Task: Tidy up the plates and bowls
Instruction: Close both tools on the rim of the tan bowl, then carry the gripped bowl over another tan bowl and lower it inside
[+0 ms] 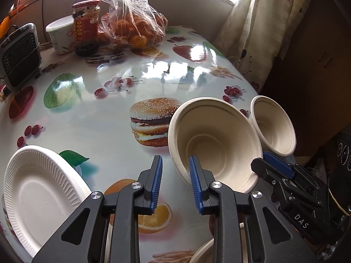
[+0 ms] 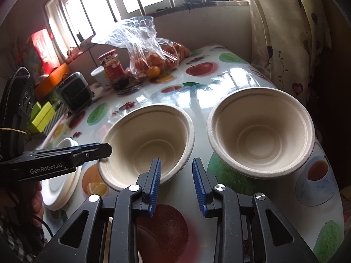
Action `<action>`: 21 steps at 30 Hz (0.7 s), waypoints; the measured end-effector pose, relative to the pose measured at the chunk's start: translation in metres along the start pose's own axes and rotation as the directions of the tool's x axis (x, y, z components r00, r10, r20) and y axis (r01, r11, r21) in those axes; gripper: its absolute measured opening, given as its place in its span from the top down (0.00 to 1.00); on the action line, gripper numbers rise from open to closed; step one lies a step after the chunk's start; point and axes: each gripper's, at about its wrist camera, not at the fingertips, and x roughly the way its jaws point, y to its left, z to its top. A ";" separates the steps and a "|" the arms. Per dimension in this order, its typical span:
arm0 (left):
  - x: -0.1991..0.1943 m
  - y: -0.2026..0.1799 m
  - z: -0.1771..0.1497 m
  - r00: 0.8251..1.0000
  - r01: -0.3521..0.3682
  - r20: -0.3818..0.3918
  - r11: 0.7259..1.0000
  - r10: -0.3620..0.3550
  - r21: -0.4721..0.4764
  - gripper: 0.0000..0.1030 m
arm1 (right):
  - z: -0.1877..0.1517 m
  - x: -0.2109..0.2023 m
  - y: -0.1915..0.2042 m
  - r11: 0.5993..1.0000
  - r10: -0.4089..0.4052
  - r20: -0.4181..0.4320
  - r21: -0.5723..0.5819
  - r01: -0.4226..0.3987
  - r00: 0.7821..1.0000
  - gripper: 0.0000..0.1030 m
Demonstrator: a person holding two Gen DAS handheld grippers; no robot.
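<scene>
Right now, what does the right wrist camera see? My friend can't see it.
Two empty beige paper-pulp bowls sit side by side on a glossy fruit-print tablecloth. The right tongs point between them with nothing between the blue pads, while the left tongs reach the near bowl's rim from the left.

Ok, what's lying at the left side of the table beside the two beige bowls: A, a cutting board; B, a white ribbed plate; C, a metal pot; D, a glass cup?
B: a white plate with a ribbed rim lies left of the bowls on the table.
</scene>
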 end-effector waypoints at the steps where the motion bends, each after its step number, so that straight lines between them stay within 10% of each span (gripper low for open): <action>1: 0.000 0.000 0.000 1.000 0.004 -0.002 1.000 -0.004 0.000 0.78 | 0.000 0.000 0.000 1.000 0.001 0.001 0.002 -0.001 1.000 0.77; 21: -0.003 -0.003 0.003 1.000 -0.002 0.020 1.000 0.002 -0.004 0.85 | 0.002 -0.003 -0.002 1.000 0.011 0.007 0.014 -0.011 1.000 0.82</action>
